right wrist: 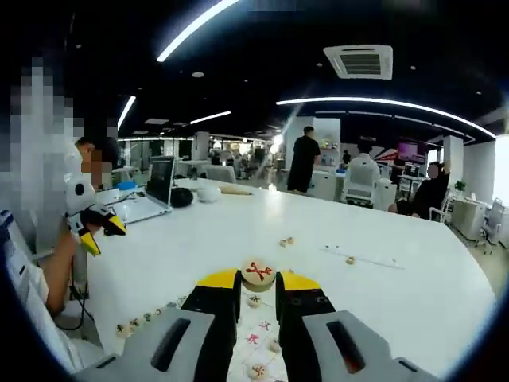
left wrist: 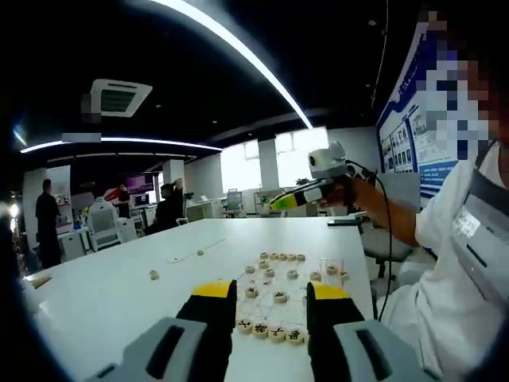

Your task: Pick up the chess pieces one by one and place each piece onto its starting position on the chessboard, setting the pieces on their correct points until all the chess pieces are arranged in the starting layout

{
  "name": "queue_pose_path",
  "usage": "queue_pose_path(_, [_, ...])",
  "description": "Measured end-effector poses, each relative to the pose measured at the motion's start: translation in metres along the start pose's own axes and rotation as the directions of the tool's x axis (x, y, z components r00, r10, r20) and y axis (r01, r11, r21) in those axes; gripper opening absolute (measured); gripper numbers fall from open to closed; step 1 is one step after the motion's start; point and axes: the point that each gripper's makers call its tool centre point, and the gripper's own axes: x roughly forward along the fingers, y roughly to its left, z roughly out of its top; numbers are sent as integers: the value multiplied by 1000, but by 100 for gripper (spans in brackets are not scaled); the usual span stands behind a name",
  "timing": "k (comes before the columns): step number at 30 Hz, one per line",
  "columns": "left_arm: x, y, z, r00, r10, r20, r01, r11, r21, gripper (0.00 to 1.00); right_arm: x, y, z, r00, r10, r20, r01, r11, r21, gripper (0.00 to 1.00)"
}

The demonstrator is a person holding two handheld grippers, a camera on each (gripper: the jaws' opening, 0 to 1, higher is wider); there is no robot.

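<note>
We pinch a piece [right wrist: 258, 272] in our right gripper [right wrist: 258, 288] above the board [left wrist: 306, 288] | left gripper [left wrist: 271, 296] spread, holds nothing | some pieces placed, strays [right wrist: 286, 241] left on table [right wrist: 398, 294]

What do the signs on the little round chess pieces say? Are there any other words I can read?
Nothing can be read for sure.
Chess piece in the right claw: a red character, too blurred to read.
Row of pieces near the left claw: dark characters, too small to read.
Blue wall board: print too small and blurred to read.
</note>
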Motion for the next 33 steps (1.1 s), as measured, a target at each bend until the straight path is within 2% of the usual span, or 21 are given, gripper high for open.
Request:
queue_pose_path(3, [2,-4,-2,1000,-17,-7,17,1000,15,37,-13,-11,-24,998,-45,-55,44,999,-11,19])
queue_pose_path(7, [4,-13,-2,999,-47,-12,47,998,42,37,-26,-21,-56,988,-90,-121,93,996,13,19])
queue_pose_path(10, [4,-15,-2,998,-54,-14,55,997,52,37,-39,-23,-85,978,-117,-175,122,992,22,19])
queue_pose_path(13, [3,-11,-3,999,-44,-13,44,998,43,37,-52,-24,-112,966,-131,-221,150,986,68,19])
queue_pose_path(15, [4,-9,-3,999,-37,-13,38,999,38,37,-59,-30,-133,954,-147,-262,173,982,80,19])
queue_pose_path(19, [4,-8,-4,999,-35,-15,36,999,32,37,-64,-41,-160,933,-193,-304,222,973,64,19])
queue_pose_path(24, [3,-8,-4,999,-30,-15,30,999,32,37,-60,-43,-178,924,-192,-331,223,973,58,19])
queue_pose_path(31, [3,-10,-5,999,-32,-15,32,999,36,37,-60,-53,-191,912,-215,-348,242,970,34,19])
queue_pose_path(33, [3,-10,-5,999,-31,-16,32,999,37,36,-60,-54,-190,915,-217,-340,239,971,25,19])
